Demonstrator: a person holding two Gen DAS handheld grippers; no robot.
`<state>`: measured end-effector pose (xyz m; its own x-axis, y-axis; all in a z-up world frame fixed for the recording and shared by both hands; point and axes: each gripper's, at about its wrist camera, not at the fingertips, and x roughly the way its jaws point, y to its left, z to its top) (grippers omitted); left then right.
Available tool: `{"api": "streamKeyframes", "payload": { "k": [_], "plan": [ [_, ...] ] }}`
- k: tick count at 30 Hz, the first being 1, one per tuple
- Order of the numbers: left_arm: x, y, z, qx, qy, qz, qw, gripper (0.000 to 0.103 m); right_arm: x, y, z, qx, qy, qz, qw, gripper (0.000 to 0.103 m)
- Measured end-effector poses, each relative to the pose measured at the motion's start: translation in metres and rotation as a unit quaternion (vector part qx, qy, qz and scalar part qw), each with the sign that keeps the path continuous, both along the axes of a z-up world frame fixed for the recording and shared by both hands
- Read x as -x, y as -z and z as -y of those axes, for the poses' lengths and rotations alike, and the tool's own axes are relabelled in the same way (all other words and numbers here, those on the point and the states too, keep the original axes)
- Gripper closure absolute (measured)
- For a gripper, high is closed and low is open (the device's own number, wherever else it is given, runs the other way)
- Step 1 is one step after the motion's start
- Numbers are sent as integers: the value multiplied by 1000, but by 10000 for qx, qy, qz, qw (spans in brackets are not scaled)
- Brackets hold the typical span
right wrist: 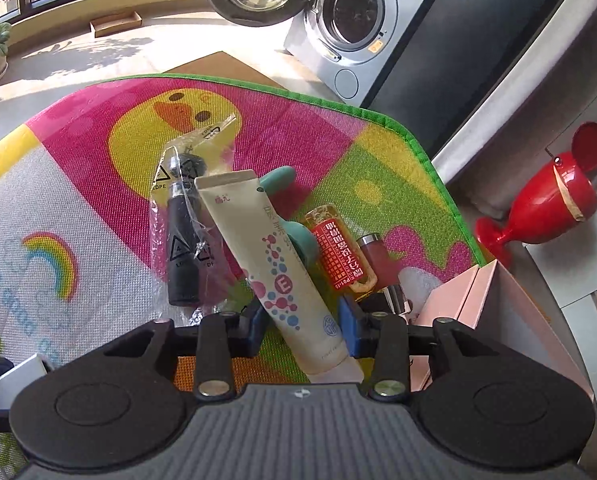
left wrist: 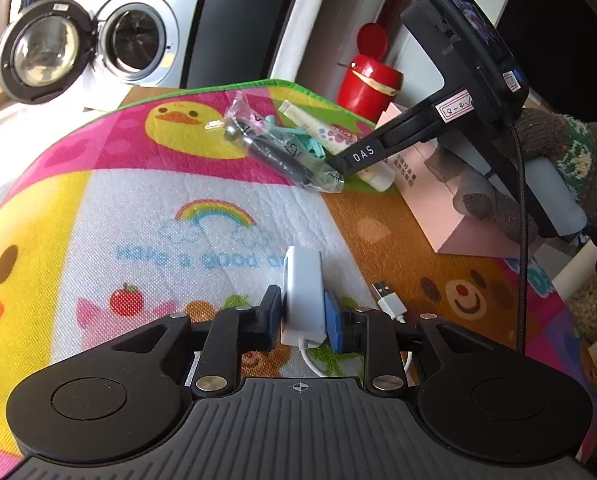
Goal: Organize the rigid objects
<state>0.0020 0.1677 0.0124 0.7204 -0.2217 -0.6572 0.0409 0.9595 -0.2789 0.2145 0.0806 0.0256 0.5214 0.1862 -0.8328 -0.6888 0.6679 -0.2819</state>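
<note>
Cartoon duck mat (left wrist: 110,208) beside washing machine (left wrist: 138,40); white charger (left wrist: 303,296) clamped by left gripper (left wrist: 303,316), cream tube (right wrist: 278,264) straddled by parted right gripper (right wrist: 302,328).

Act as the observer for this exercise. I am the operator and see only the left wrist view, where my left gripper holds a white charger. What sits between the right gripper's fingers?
Observer: The right gripper has a cream tube between its fingers. I cannot tell whether it is clamped.
Operator: What is printed on the tube?
Observer: Pink and blue dots, and a letter E in a red circle.
Operator: Is anything hidden on its far side?
Observer: A small amber bottle with a red label lies just right of the tube.
Operator: Anything beyond that?
Observer: A dark red lipstick-like stick lies beside the bottle, towards the pink box.
</note>
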Motion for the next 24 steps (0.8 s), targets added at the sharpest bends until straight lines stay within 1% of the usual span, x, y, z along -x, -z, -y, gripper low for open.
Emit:
{"api": "streamKeyframes", "payload": {
  "k": [2, 4, 6, 8, 10, 12, 13, 14, 16, 17, 18, 21, 22, 23, 24],
  "plan": [
    [2, 1, 3, -130, 47, 78, 9999, 75, 9, -8, 7, -360, 1, -338, 9988, 79],
    [4, 2, 5, -170, 48, 136, 9998, 76, 23, -18, 18, -791, -42, -730, 9942, 80],
    [4, 2, 5, -130, -6, 145, 9998, 76, 44, -29, 33, -1144, -135, -995, 9883, 80],
    [4, 2, 4, -60, -64, 124, 9999, 76, 66, -38, 48, -1395, -202, -1112, 9837, 80],
    [2, 2, 4, -4, -114, 102, 9999, 76, 89, -45, 64, -1537, -239, -1113, 9815, 81],
    [0, 1, 5, -78, -130, 109, 9998, 77, 104, -48, 80, -1673, -176, -1163, 9789, 81],
    [0, 0, 8, -180, -113, 121, 9997, 77, 110, -50, 90, -1764, -99, -1235, 9765, 83],
    [0, -1, 12, -265, -44, 129, 9996, 77, 115, -51, 100, -1868, -29, -1313, 9736, 87],
    [3, -2, 19, -316, 157, 122, 9993, 77, 121, -52, 120, -2117, 52, -1492, 9659, 92],
    [5, -2, 23, -362, 230, 113, 9990, 77, 126, -51, 130, -2170, 98, -1474, 9649, 93],
    [6, -2, 26, -435, 248, 106, 9987, 77, 130, -50, 139, -2142, 165, -1347, 9673, 93],
    [4, -3, 32, -608, 210, 61, 9979, 77, 146, -42, 161, -1843, 437, -614, 9800, 84],
    [3, -3, 34, -639, 191, 39, 9978, 77, 151, -40, 169, -1720, 500, -403, 9830, 76],
    [2, -4, 35, -677, 177, 23, 9975, 77, 156, -37, 175, -1639, 532, -229, 9848, 65],
    [2, -4, 37, -728, 168, 16, 9972, 77, 161, -36, 180, -1553, 569, -33, 9862, 60]
  ]
}}
